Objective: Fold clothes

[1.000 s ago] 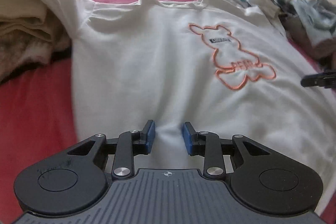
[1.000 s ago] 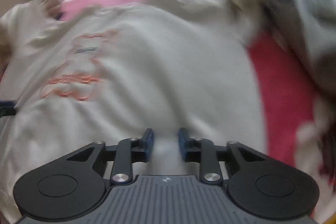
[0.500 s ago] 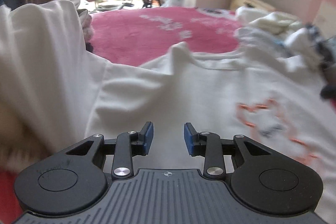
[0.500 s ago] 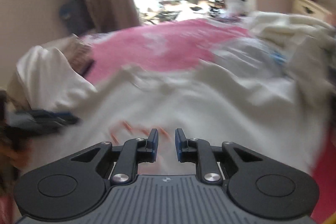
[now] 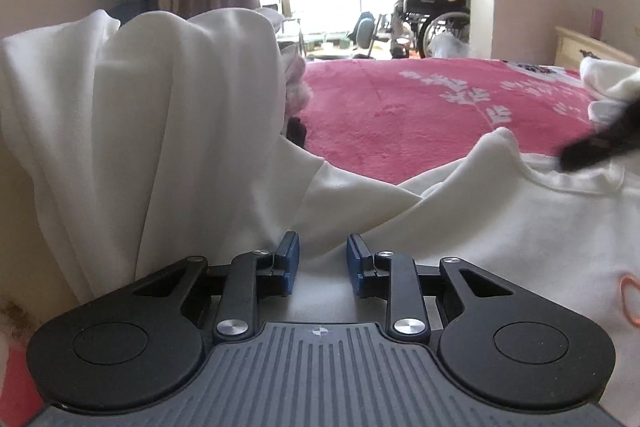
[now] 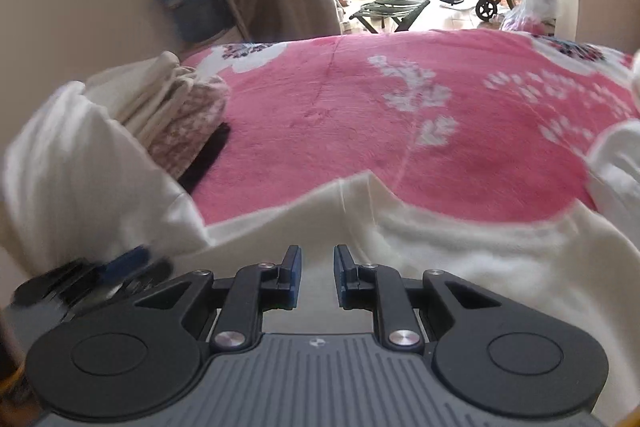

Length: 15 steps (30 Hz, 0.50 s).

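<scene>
Both grippers have travelled up from the hem toward the shoulders of the white sweatshirt (image 5: pixel 500 227); the left gripper (image 5: pixel 322 263) is closing over its sleeve seam, nothing pinched yet, while the right gripper (image 6: pixel 316 277) hovers narrowly parted and empty near the collar (image 6: pixel 472 223). The sweatshirt lies flat on the pink blanket (image 6: pixel 360 115), its left sleeve (image 5: pixel 160 127) draped up over a folded pile (image 6: pixel 180 107), so I judge no fold is made yet.

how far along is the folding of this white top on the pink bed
Early. The white sweatshirt with orange print lies spread on the pink flowered blanket, its sleeve bunched up, unfolded. Left tongs are closing with nothing pinched; right tongs hold nothing. Folded cream clothes look done. Every fold remains.
</scene>
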{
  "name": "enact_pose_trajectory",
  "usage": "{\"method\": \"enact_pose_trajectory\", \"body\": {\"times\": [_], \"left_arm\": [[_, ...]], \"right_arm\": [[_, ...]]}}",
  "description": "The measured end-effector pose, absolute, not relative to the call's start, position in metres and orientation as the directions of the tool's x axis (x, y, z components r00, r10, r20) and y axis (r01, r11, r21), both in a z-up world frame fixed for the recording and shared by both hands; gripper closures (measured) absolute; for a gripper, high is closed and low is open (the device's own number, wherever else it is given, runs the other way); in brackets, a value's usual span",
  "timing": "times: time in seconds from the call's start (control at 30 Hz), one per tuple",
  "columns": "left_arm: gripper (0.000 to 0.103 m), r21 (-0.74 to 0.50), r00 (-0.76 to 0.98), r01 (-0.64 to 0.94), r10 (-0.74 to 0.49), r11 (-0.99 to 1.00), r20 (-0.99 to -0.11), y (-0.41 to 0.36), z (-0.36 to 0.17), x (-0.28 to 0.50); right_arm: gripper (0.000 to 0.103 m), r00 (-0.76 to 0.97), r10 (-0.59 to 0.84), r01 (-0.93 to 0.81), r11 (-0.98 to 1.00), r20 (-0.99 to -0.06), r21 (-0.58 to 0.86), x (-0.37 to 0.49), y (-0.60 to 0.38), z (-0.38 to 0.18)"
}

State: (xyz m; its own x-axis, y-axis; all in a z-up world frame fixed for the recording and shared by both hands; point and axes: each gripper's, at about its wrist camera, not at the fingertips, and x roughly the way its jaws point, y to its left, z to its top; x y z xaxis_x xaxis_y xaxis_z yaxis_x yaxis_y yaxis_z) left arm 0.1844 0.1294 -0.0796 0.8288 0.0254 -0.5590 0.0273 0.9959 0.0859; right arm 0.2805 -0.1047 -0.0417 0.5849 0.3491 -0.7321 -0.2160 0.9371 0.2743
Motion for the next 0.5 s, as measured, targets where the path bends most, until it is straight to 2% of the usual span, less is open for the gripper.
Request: {"method": "enact_pose_trajectory", "body": {"times": [0.07,0.17,0.2,0.27,0.3,0.37,0.5], "left_arm": [[0.076,0.069,0.835,0.013,0.027,0.998,-0.549,0.135,-0.079,0.182],[0.076,0.058,0.844,-0.008,0.038,0.998,-0.536,0.14,-0.079,0.177],[0.076,0.058,0.844,-0.01,0.039,0.998,-0.536,0.14,-0.08,0.177],[0.076,0.061,0.845,-0.009,0.04,0.998,-0.534,0.14,-0.081,0.177],[0.076,0.061,0.845,-0.007,0.038,0.998,-0.533,0.14,-0.081,0.176],[0.074,0.038,0.846,0.019,0.004,0.999,-0.533,0.141,-0.077,0.176],[0.069,-0.058,0.838,0.135,-0.146,0.989,-0.527,0.143,-0.064,0.181]], "right_arm": [[0.084,0.578,0.346,-0.193,0.938,-0.739,0.289,0.299,-0.099,-0.048],[0.082,0.604,0.312,-0.044,0.932,-0.733,0.361,0.319,-0.115,-0.053],[0.08,0.609,0.315,0.017,0.912,-0.728,0.409,0.325,-0.125,-0.054],[0.063,0.606,0.33,0.111,0.866,-0.724,0.488,0.335,-0.144,-0.055],[0.06,0.592,0.341,0.121,0.859,-0.73,0.498,0.341,-0.147,-0.055],[0.058,0.561,0.362,0.136,0.846,-0.744,0.515,0.353,-0.152,-0.054],[0.054,0.453,0.374,0.151,0.862,-0.809,0.483,0.375,-0.145,-0.053]]}}
